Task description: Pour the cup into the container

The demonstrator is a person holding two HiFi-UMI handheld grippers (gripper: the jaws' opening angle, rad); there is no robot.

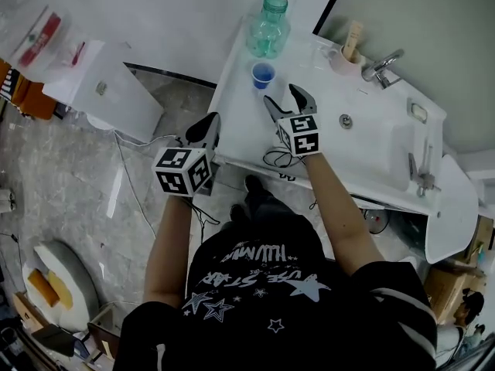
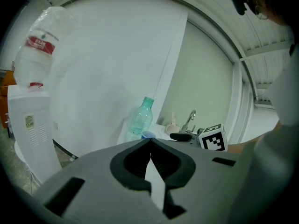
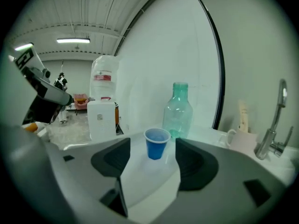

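A small blue cup (image 1: 263, 74) (image 3: 156, 143) stands upright on the white sink counter (image 1: 232, 122), just in front of a green clear plastic bottle (image 1: 269, 28) (image 3: 178, 110). My right gripper (image 1: 288, 99) (image 3: 153, 160) hovers over the counter a short way before the cup. It is open, the cup stands beyond its jaws, and nothing is between them. My left gripper (image 1: 209, 126) (image 2: 150, 141) hangs off the counter's left front edge with its jaws shut and empty. The bottle (image 2: 141, 117) and the cup (image 2: 148, 135) lie ahead of it.
A faucet (image 1: 381, 66) and a pale mug (image 1: 344, 56) stand at the counter's back right, with the basin drain (image 1: 346, 120) between them and my right arm. A white water dispenser (image 1: 108, 91) (image 3: 101, 118) stands on the floor to the left.
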